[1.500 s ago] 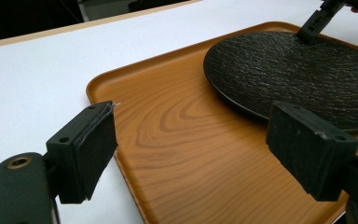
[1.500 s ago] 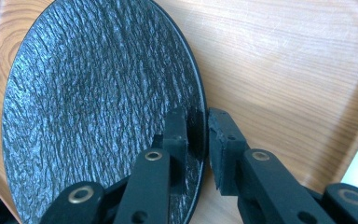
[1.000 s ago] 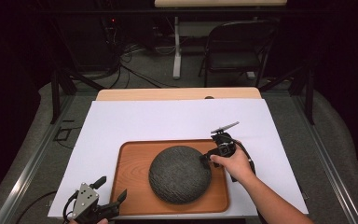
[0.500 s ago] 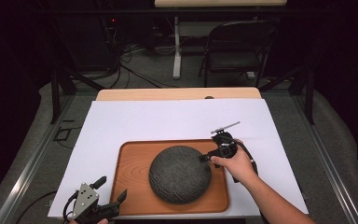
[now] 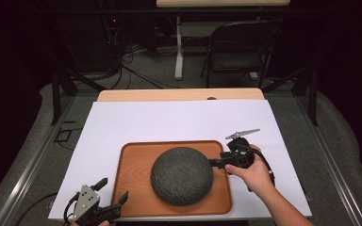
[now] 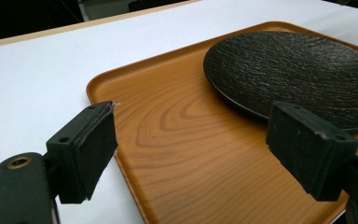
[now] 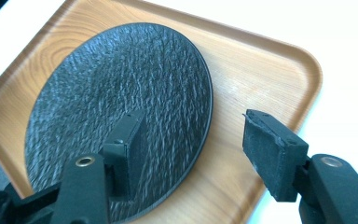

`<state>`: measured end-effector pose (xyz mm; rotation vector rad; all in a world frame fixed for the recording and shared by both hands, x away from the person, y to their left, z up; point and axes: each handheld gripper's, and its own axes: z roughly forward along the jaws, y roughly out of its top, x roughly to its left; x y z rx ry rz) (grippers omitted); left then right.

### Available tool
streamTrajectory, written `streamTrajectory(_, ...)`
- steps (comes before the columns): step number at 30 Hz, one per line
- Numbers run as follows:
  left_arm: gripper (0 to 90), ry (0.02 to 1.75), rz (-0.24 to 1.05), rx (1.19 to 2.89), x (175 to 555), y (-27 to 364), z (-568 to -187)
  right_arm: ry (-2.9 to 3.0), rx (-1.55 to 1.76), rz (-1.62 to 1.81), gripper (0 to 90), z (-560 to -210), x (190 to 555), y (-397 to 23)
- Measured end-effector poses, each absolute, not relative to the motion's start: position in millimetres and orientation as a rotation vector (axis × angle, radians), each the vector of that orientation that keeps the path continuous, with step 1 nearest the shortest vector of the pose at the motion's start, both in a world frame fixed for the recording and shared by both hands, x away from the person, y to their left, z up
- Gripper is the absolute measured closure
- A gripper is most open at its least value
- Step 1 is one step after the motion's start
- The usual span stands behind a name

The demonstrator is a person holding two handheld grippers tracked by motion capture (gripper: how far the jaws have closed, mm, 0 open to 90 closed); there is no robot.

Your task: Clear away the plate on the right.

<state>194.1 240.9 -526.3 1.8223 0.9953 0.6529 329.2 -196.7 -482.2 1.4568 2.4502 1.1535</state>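
Dark plate (image 5: 181, 175) sits flat on wooden tray (image 5: 132, 165); placement looks done. Right gripper (image 7: 191, 149) jaws just opened wide, empty. Left gripper (image 6: 191, 149) wide, idle.

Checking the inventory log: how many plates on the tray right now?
1. A single dark textured plate lies flat on the wooden tray, toward its right side, beside the right claw. Nothing seems stacked under it, though its underside is hidden.
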Motion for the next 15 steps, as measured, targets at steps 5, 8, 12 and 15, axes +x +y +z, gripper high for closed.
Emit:
streamTrajectory(5,16.3,1.0,0.653,1.82,194.0,240.5,-526.5,2.377,1.449,1.251,40.1,-475.1,311.6,-217.8)
streamTrajectory(8,16.3,1.004,0.653,1.817,194.2,240.8,-526.6,2.341,1.454,1.296,40.0,-474.3,300.8,-230.4)
streamTrajectory(12,16.3,1.006,0.654,1.816,194.5,241.1,-526.7,2.293,1.459,1.313,40.0,-478.2,284.5,-247.0)
streamTrajectory(15,16.3,1.006,0.654,1.816,194.6,240.9,-526.8,2.248,1.448,1.312,40.0,-482.9,272.1,-258.4)
